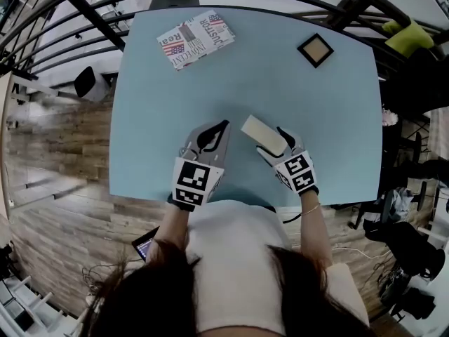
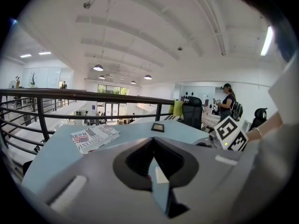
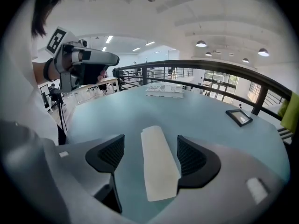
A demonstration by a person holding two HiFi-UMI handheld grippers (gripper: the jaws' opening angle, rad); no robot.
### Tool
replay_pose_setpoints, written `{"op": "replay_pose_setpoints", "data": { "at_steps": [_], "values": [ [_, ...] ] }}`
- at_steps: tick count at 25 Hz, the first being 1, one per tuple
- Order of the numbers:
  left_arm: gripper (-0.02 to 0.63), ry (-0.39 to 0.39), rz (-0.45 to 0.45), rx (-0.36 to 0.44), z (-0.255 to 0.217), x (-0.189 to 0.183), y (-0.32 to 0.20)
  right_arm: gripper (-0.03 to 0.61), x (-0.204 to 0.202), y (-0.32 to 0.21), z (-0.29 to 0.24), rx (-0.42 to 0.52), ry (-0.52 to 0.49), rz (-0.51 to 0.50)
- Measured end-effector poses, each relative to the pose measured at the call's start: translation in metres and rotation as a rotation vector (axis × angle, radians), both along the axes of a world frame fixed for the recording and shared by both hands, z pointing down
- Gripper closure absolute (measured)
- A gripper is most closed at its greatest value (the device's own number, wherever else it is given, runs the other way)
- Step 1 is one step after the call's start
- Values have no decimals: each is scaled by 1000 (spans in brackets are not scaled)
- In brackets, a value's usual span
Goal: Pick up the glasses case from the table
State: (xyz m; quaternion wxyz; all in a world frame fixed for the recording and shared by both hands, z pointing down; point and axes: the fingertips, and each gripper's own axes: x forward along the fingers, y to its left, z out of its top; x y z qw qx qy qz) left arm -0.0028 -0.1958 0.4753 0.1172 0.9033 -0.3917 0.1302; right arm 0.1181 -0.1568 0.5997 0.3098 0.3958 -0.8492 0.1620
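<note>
So this was the reach-and-straddle bit of the pickup, grab not made yet. The case [image 1: 261, 132] was lying flat on the desk [image 1: 175, 118], close to the near edge and about halfway along it, pointing diagonally toward the far left corner.

The right tongs [image 3: 149, 148] were wide open with the case sitting lengthwise between the two pads. There was a clear gap of bare desk on one side, while the other pad was just beside the case's edge, maybe brushing it near the back end. I couldn't say for sure. Nothing was gripped.

The left tongs [image 2: 153, 146] were closed down to a point with nothing in them, parked beside the right ones near the same edge and aimed at the far edge. They looked out of the job.

Pose-wise, the right forearm came in over the near edge and the tool was low and roughly level with the desk, lined up with the case's long axis rather than across it.

My read on the next move: squeeze until both pads press on the long sides, then lift straight up. The case looked smooth and off-centre in the gap, so I'd guess it could slide or twist as the pads closed, and nudging over to centre it first would help.

The folded paper [image 1: 195, 38] and small frame [image 1: 315, 50] sat by the far corners, well clear.
</note>
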Motion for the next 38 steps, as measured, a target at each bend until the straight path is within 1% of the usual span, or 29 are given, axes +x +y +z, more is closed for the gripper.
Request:
{"op": "replay_pose_setpoints", "data": {
  "at_steps": [6, 12, 14, 22, 28, 33, 38],
  "values": [
    [555, -2, -5, -13, 4, -3, -4, 250, -5, -8, 23, -40, 54, -35],
    [555, 2, -20, -28, 10, -7, -13, 250, -14, -20, 45, -71, 91, -91],
    [555, 4, -20, -33, 11, -6, -15, 250, -15, -21, 50, -93, 104, -102],
    [555, 6, -13, -45, 17, -3, -22, 250, -19, -25, 64, -112, 144, -171],
    [555, -1, -17, -54, 21, -4, -24, 250, -18, -22, 84, -154, 174, -218],
    [555, 0, -18, -59, 24, -6, -26, 249, -20, -25, 89, -183, 176, -252],
    [555, 1, -14, -64, 25, -3, -25, 239, -22, -28, 82, -181, 143, -274]
  ]
}}
